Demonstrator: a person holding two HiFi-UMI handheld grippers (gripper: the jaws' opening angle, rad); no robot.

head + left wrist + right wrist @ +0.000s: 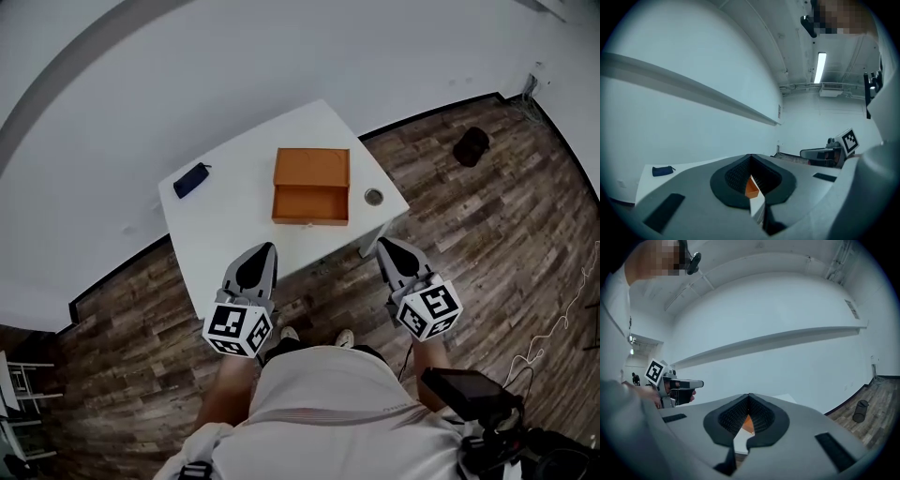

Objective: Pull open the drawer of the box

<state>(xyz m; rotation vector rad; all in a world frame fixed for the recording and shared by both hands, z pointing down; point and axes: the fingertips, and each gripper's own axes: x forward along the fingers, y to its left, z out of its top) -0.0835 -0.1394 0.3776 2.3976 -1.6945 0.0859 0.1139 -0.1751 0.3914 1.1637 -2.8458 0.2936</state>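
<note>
An orange box (311,169) sits mid-table on the white table (225,234). Its drawer (310,204) is pulled out toward me, and a small knob shows on the drawer front. Both grippers hang off the table's front edge, close to my body and well short of the box. My left gripper (266,247) is shut with nothing in it; in its own view the jaws meet at the tip (750,157) and a sliver of the orange box (751,187) shows through the gap. My right gripper (384,243) is likewise shut and empty (749,396).
A dark blue pouch (191,179) lies at the table's left corner. A small round object (374,197) sits right of the box. A dark object (471,146) stands on the wood floor near the wall, and a thin cable (548,333) trails at right.
</note>
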